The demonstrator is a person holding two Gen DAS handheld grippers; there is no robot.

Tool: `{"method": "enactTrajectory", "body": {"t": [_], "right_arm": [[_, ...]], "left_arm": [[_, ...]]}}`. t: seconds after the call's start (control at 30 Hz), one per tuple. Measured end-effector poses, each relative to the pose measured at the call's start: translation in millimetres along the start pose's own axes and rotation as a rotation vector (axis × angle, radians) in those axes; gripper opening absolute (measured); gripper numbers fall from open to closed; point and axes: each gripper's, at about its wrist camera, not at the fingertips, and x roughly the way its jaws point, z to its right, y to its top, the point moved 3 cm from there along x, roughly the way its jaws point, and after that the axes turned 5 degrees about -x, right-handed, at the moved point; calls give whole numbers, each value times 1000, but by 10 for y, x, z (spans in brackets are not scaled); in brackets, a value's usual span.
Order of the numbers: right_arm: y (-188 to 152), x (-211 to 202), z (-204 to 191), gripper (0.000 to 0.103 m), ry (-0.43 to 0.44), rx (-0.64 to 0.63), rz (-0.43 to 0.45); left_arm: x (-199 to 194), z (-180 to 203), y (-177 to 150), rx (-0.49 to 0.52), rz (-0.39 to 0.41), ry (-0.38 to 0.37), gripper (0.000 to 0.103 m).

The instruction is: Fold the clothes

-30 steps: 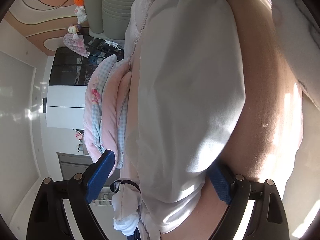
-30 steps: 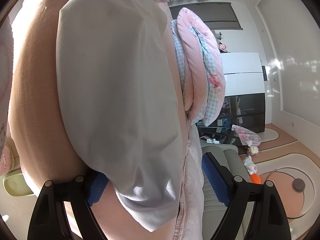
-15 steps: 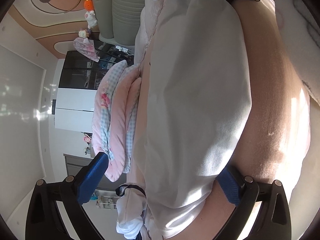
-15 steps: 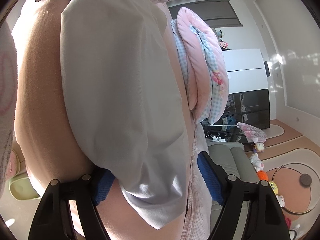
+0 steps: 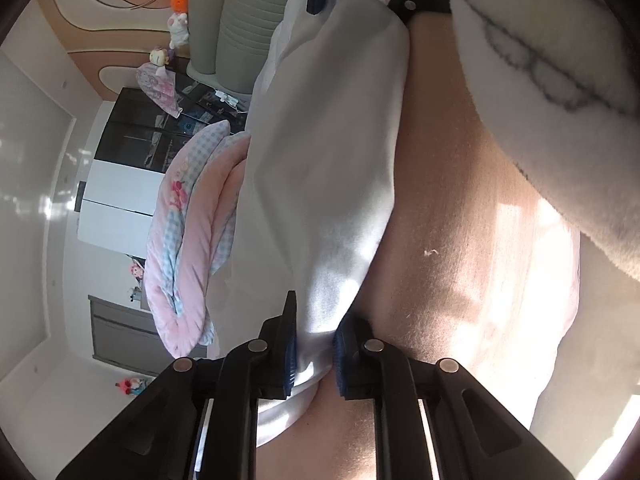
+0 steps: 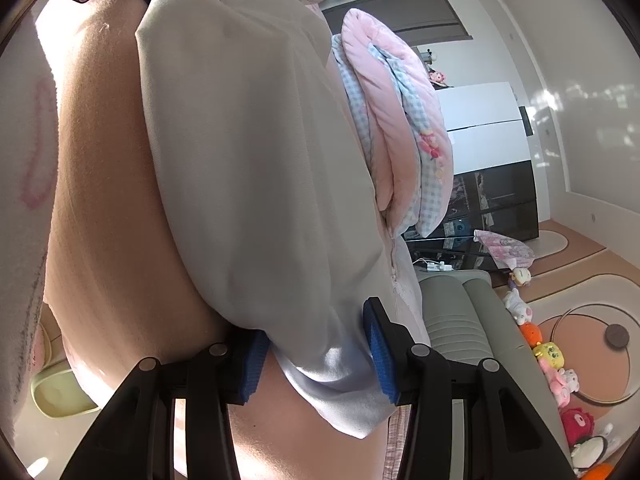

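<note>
Pinching white garment (image 5: 320, 184) at one end: left gripper (image 5: 314, 354), wide a second ago, now clamps the cloth | right gripper (image 6: 320, 356) straddles the opposite end, pads apart | garment lies on peach bedsheet (image 5: 460, 240), beside pink quilt (image 5: 192, 248) | fold lift looks imminent

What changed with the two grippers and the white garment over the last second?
The left gripper went from wide open to shut on the white garment, pinching its near edge. The right gripper narrowed around the other end, with cloth between its pads, but a gap on the right side remains, so a firm hold is unclear. The garment itself stayed spread on the pink bed surface, and the folded pink quilt did not move.
</note>
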Motion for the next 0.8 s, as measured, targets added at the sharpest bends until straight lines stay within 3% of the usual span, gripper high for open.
{"method": "enactTrajectory", "body": {"t": [0.3, 0.43, 0.7, 0.8], "right_arm": [[35, 11, 0, 45, 28, -51, -11], [63, 29, -40, 24, 130, -118, -24], [33, 5, -54, 20, 262, -277, 12], [51, 37, 56, 18, 343, -247, 1]], "left_arm": [[35, -16, 50, 27, -32, -42, 10], [45, -38, 56, 18, -41, -80, 10], [66, -79, 83, 5, -70, -191, 10], [88, -169, 119, -21, -96, -257, 10]]}}
